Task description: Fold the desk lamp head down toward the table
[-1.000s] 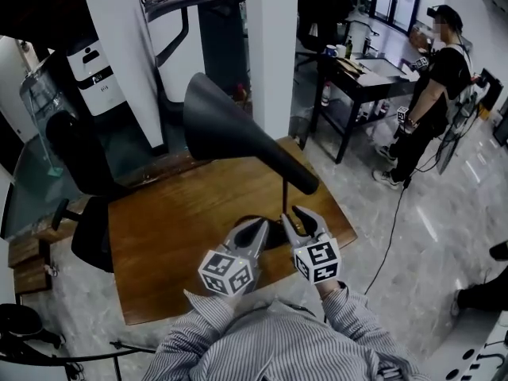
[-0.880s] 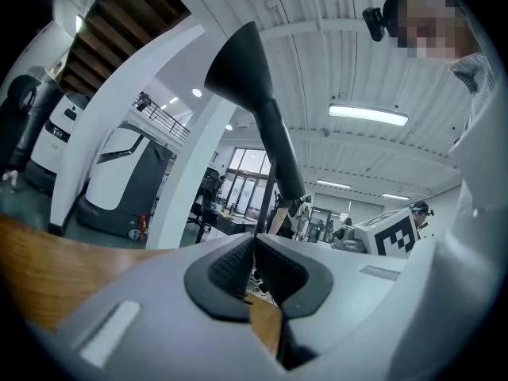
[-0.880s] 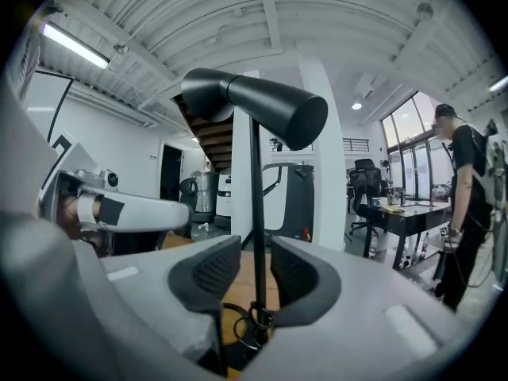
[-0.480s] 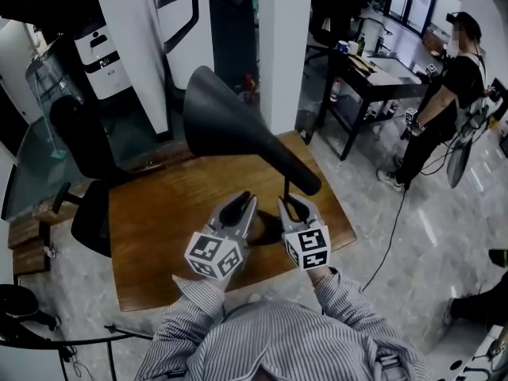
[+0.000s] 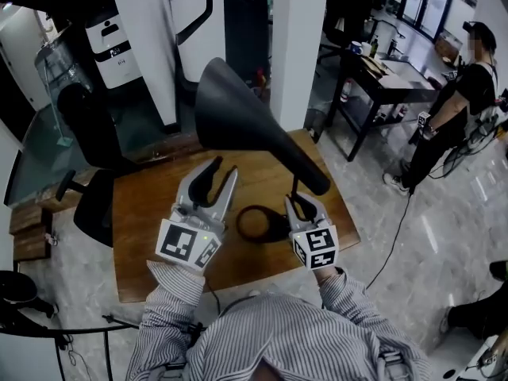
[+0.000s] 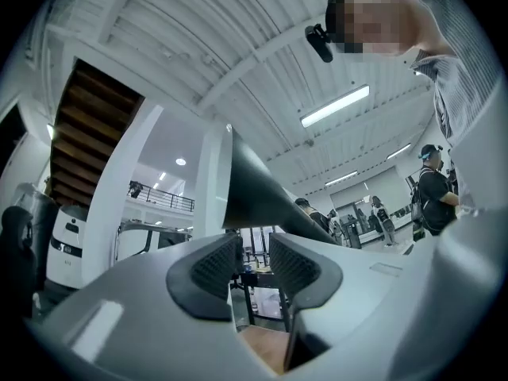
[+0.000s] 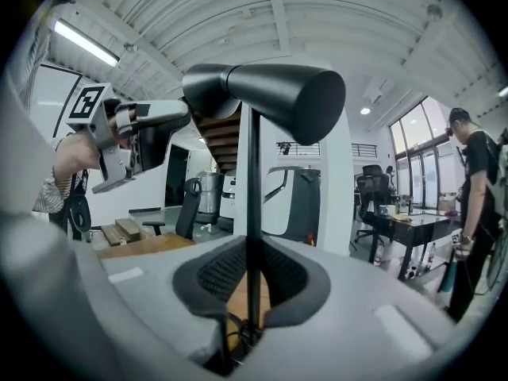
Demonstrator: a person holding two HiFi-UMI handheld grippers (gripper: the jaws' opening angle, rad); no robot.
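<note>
Two grippers are setting up for the fold, which has not begun. The lamp head (image 5: 246, 121) stands well above the table (image 5: 151, 213), its wide mouth tipped up over the far edge and its narrow end toward the right edge; the ring base (image 5: 258, 223) sits near the near edge, right of the middle.

The right gripper (image 5: 305, 203) is low at the thin stem (image 5: 294, 187), just beside the base; its jaws are closing with the stem upright between the pads, and a sliver of gap shows on either side, so I judge the brace not yet firm.

The left gripper (image 5: 223, 170) is up at the left of the head, below its wide mouth, pointing a little upward; its jaws are opening and hold nothing — the head shows beyond and above them, apart from the pads.

The next move likely calls for the right to pinch the stem firmly while the left reaches the cone and swings it down about the joint at the stem's top.
</note>
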